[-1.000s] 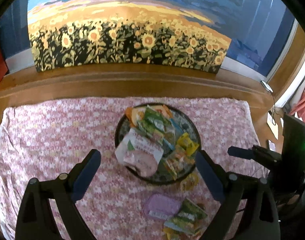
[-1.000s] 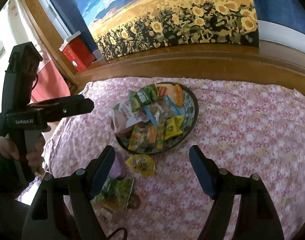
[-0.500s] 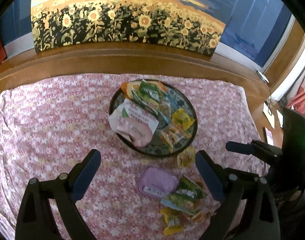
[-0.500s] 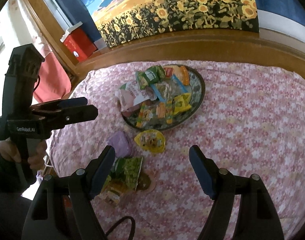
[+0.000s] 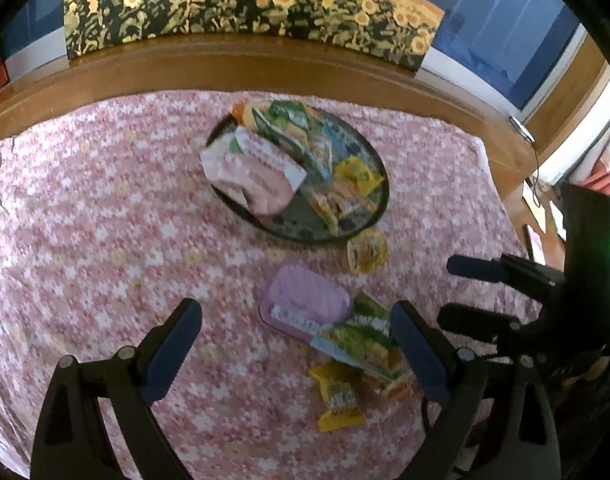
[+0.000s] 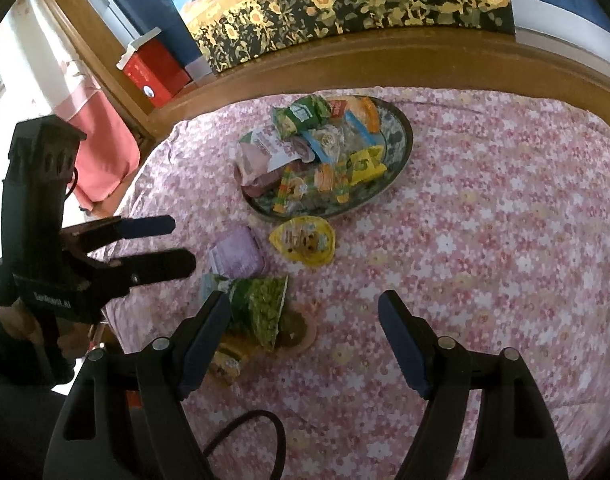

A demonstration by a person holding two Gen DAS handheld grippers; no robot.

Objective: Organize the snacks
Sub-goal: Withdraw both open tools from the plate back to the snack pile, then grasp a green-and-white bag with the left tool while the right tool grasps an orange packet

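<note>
Left wrist view shows the left gripper (image 5: 297, 340) with its jaws spread wide and nothing between them. Compared with a second ago it has dipped toward the pink floral cloth (image 5: 105, 220), so the loose snacks that sat at the bottom edge now lie just ahead of its fingertips: a lilac packet (image 5: 305, 306) between the jaws' line, a green packet (image 5: 361, 336) against the right finger, and a yellow packet (image 5: 339, 398) under it. Farther out, a round yellow snack (image 5: 367, 249) sits just beside the dark plate (image 5: 301, 229), which is heaped with more snacks. Beyond the cloth runs a wooden ledge (image 5: 241, 64) with a sunflower painting (image 5: 241, 4).

Right wrist view has the right gripper (image 6: 305, 334), also wide and empty, hanging above the cloth, its left finger overlapping the green packet. Only this view shows the hand (image 6: 21, 320) gripping the left tool's handle, a red box (image 6: 157, 70) on the ledge, and a brown round snack (image 6: 295, 326) half hidden beneath the green packet.
</note>
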